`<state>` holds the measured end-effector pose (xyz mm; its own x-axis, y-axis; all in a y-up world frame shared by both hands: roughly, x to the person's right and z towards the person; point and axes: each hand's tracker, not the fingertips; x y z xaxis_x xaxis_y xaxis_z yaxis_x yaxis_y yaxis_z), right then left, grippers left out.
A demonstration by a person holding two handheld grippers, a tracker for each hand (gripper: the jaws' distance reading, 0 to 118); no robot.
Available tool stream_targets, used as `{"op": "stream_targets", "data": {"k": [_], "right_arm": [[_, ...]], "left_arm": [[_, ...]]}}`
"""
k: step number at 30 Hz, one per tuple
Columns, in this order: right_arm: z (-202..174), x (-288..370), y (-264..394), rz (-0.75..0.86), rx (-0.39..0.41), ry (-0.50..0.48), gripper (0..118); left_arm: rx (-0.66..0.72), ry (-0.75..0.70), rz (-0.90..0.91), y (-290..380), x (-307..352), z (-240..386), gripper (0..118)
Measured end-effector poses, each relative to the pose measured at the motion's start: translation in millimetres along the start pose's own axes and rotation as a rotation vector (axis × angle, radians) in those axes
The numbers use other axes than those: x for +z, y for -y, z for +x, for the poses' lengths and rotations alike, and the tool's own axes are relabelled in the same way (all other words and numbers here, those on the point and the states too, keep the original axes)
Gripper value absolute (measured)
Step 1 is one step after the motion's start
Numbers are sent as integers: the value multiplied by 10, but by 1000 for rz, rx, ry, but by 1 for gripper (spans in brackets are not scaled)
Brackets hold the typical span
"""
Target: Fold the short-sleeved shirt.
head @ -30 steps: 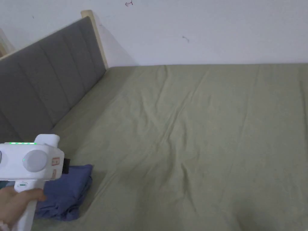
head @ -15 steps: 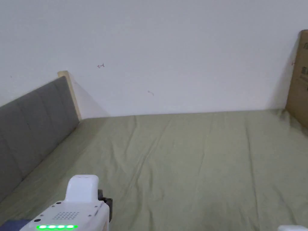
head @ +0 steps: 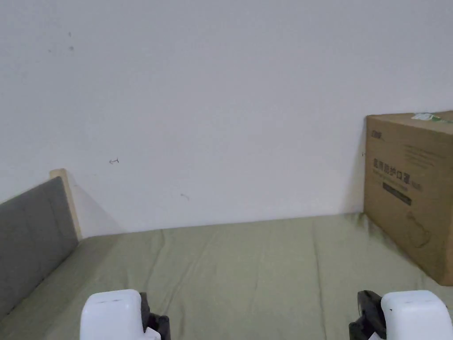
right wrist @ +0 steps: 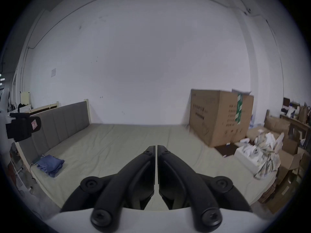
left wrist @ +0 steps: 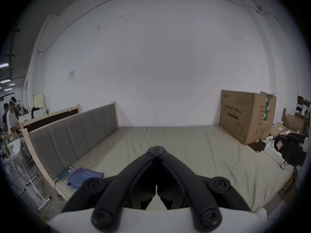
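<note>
The short-sleeved shirt (left wrist: 85, 177) is blue and lies folded in a small bundle on the green bed sheet (left wrist: 193, 145), near the grey headboard. In the right gripper view the shirt (right wrist: 49, 163) is at the far left of the bed. My left gripper (left wrist: 156, 148) is shut with nothing in it, held above the bed and well right of the shirt. My right gripper (right wrist: 157, 146) is also shut and empty, its jaws a hair apart. Their white bodies, left (head: 113, 314) and right (head: 411, 314), sit at the head view's bottom edge.
A grey padded headboard (head: 31, 239) bounds the bed on the left. A large cardboard box (head: 411, 190) stands on its far right corner. A phone (left wrist: 64, 173) lies beside the shirt. Boxes and crumpled cloth (right wrist: 267, 151) lie beyond the bed's right side. People (left wrist: 11, 117) stand far left.
The head camera has tilted up, so the shirt has left its view. The left gripper has lifted away from the shirt and now points forward. The right gripper has come up beside it.
</note>
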<state>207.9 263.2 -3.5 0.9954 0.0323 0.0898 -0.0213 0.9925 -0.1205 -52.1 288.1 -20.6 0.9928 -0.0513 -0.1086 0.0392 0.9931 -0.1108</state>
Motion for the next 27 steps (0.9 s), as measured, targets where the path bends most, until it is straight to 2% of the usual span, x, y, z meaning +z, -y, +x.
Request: {"op": "stream_targets", "data": {"k": [2, 6, 10, 14, 15, 16, 19, 20, 22, 23, 27], "right_arm": [[-89, 97, -79, 35, 50, 28, 2], [-62, 153, -151, 60, 16, 12, 2], [-122, 161, -163, 105, 85, 42, 2], [-126, 153, -159, 99, 72, 17, 5], [-131, 148, -157, 96, 72, 16, 7], [-134, 141, -155, 93, 73, 16, 15], [-104, 95, -145, 77, 66, 9, 55], [-99, 88, -143, 71, 56, 6, 59], [-87, 86, -127, 68, 39, 8, 59], [-86, 81, -121, 70, 38, 12, 59], [-82, 56, -106, 57, 44, 9, 59]], "left_arm": [[0, -4, 28, -56, 88, 11, 0], [-39, -21, 72, -93, 208, 115, 0], [-52, 3, 83, -37, 257, 184, 0], [-49, 4, 71, 14, 229, 197, 0], [-43, -2, 64, 19, 208, 190, 0], [-35, 1, 62, 28, 197, 167, 0], [-18, 4, 42, 40, 169, 134, 0], [-21, 1, 36, 47, 163, 139, 2], [-31, -3, 33, 71, 152, 142, 8], [-39, -2, 31, 83, 142, 148, 15], [-42, 15, 7, 106, 117, 163, 18]]}}
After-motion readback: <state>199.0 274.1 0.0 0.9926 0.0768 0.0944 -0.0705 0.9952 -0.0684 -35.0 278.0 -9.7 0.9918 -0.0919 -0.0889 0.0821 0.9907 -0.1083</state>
